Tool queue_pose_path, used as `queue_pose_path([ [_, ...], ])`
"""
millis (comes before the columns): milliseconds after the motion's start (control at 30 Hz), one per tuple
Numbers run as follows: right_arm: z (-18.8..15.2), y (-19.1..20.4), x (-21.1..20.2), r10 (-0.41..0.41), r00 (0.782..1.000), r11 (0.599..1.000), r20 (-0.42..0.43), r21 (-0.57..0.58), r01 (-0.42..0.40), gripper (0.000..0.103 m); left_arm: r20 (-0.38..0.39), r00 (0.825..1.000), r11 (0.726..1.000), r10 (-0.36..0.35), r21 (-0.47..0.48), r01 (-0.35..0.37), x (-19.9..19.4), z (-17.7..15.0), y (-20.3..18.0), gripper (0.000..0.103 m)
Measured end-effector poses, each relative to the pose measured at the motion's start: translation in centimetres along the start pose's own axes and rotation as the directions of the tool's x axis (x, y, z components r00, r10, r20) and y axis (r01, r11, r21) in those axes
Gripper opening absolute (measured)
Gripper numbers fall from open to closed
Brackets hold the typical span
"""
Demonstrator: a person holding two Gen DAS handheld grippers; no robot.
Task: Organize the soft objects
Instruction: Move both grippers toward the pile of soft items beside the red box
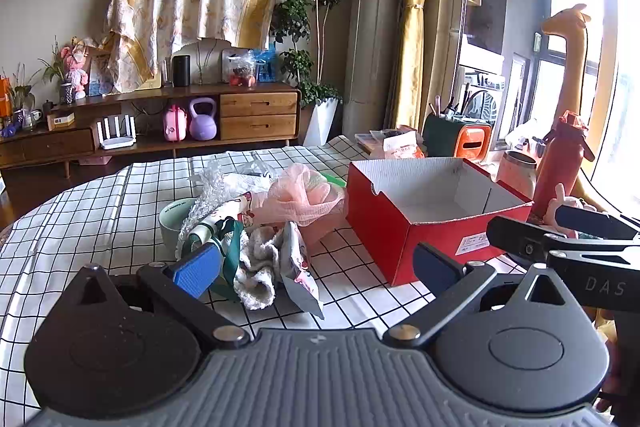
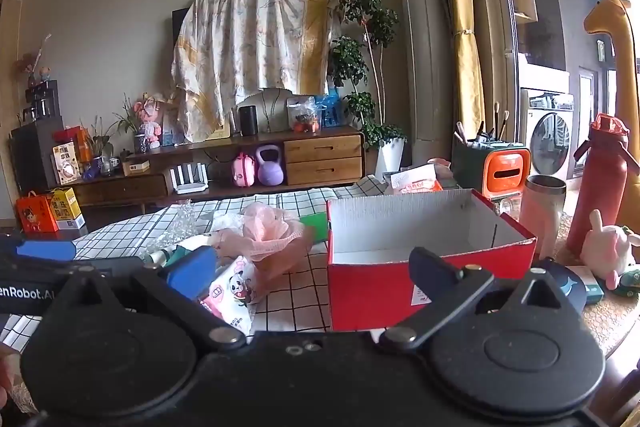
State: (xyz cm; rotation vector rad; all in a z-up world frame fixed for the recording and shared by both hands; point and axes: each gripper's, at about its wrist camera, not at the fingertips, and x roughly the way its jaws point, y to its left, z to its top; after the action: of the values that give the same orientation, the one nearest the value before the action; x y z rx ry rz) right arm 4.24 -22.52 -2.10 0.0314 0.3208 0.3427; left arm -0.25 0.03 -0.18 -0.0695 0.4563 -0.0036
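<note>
Both grippers (image 1: 316,265) (image 2: 314,269) open nr soft pile (image 1: 256,227), red box (image 1: 432,223).

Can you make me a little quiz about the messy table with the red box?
1. True or false: the red box already has soft things in it.
2. What fluffy pink thing lies nearest the box: A) pink mesh pouf B) kettlebell C) bottle?
3. Are the left gripper and right gripper holding anything?

Key: 1. False, it looks empty. 2. A. 3. No, both are open and hold nothing.
</note>
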Motion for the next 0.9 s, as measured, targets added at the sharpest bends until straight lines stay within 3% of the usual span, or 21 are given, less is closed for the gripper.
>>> queue_pose_path([
  [900,0.18,0.42,0.29,0.020,0.999,1.000,-0.032,-0.013,-0.021,0.103,0.026,1.000,1.000,0.017,-0.024,-0.016,-0.46,-0.21,0.68,0.103],
])
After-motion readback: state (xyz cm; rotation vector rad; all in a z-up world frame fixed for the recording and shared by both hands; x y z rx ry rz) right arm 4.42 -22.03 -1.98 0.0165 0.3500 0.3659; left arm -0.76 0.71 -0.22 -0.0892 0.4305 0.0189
